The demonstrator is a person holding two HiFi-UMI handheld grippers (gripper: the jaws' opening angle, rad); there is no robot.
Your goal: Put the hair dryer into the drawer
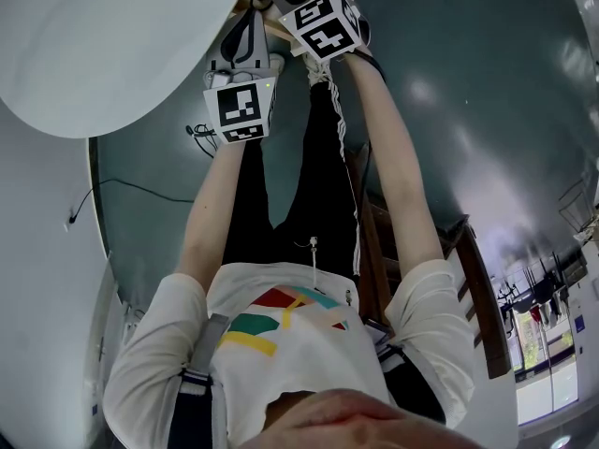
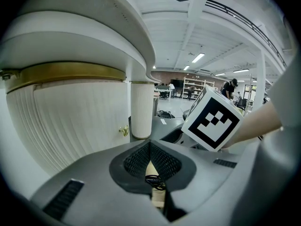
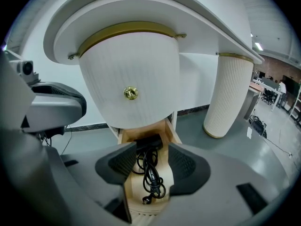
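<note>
The black hair dryer lies inside the open wooden drawer, with its black cord coiled in front of it and the plug near the drawer's front edge. My right gripper hangs over this drawer, pointing down into it. Its jaws stand open on either side of the cord and touch nothing. My left gripper stays to the left of it, pads meeting at the tips with nothing held. A bit of the drawer and cord shows through the gap below those tips. The right gripper's marker cube is close on its right.
A white ribbed drawer front with a gold knob sits above the open drawer, under the white tabletop. A ribbed white column leg stands to the right. A wooden chair is behind me, and a cable lies on the floor.
</note>
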